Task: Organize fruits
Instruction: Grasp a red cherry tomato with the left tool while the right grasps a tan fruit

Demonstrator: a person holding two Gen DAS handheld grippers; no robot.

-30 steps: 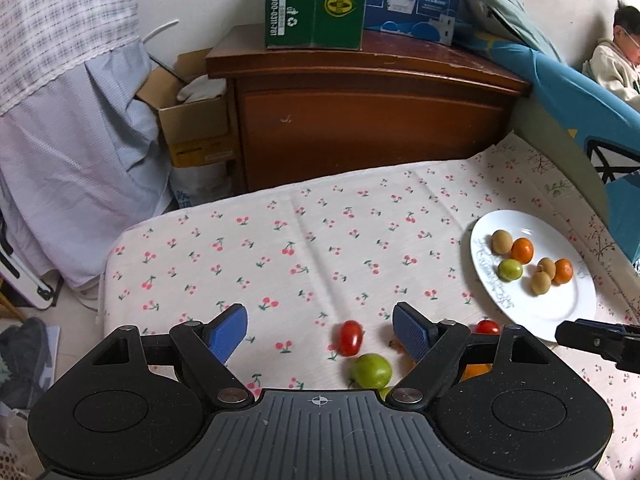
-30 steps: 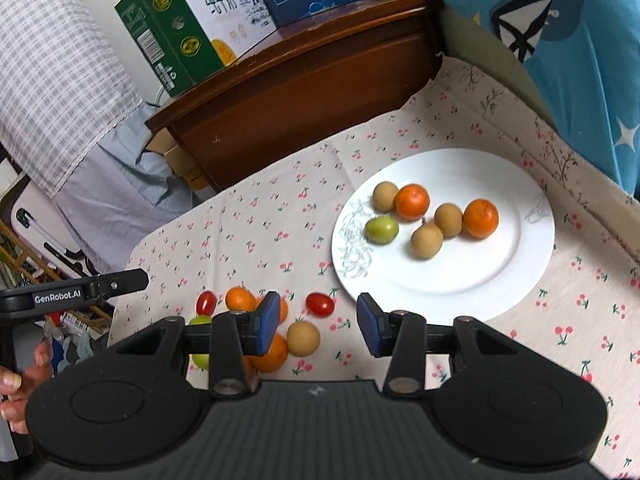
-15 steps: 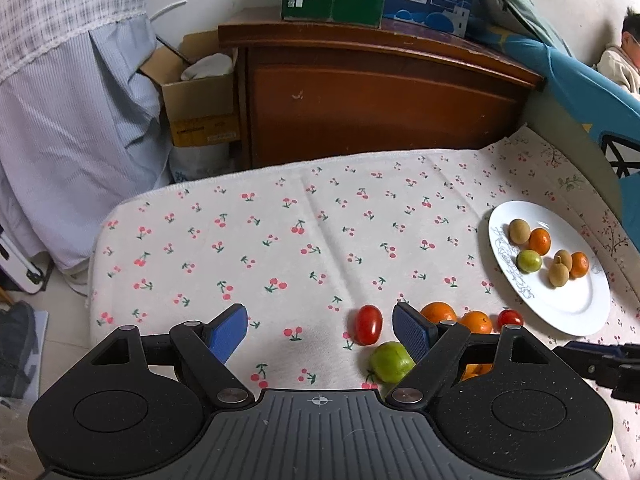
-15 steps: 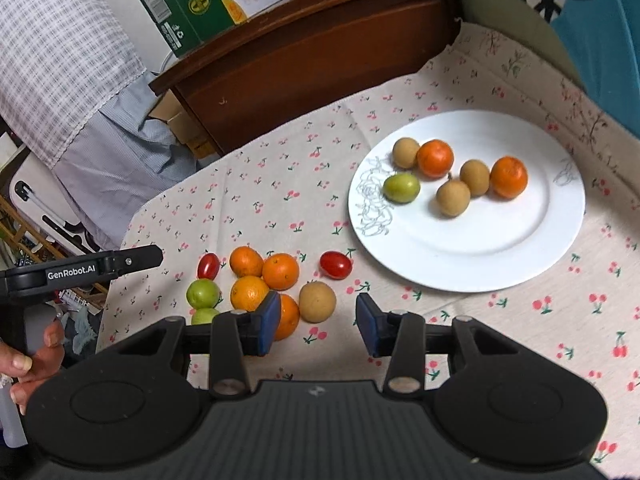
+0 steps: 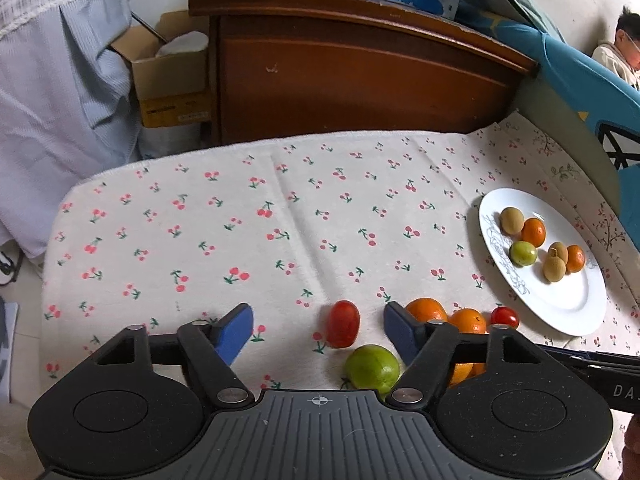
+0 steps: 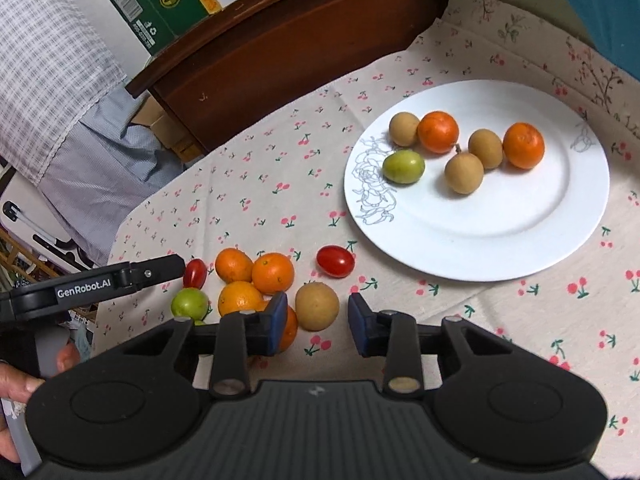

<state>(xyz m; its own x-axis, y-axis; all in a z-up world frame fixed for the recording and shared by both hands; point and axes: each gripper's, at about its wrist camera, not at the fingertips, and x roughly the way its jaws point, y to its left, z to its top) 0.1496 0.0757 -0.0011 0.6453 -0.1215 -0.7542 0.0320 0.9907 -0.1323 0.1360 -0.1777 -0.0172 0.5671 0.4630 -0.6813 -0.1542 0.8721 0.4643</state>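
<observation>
Loose fruit lies in a cluster on the cherry-print cloth. My left gripper (image 5: 318, 334) hangs over the cluster's left end, its jaws closing; a red cherry tomato (image 5: 342, 323) and a green fruit (image 5: 372, 366) lie between the blue pads, untouched. My right gripper (image 6: 317, 326) is also closing, and a brown longan (image 6: 317, 306) sits just ahead between its fingertips with a gap on each side. Three oranges (image 6: 273, 273) and a second red tomato (image 6: 335, 261) lie close by. The white plate (image 6: 500, 232) at the right holds several fruits.
A dark wooden cabinet (image 5: 360, 76) with cartons on top stands behind the table. One finger of my left gripper (image 6: 152, 274) reaches in from the left beside the cluster. A person (image 5: 618, 52) sits at the far right. The cloth's left half (image 5: 180, 232) bears no fruit.
Both grippers have sunk closer to the fruit cluster and their jaws have narrowed. The oranges now show beside the left gripper's right finger.
</observation>
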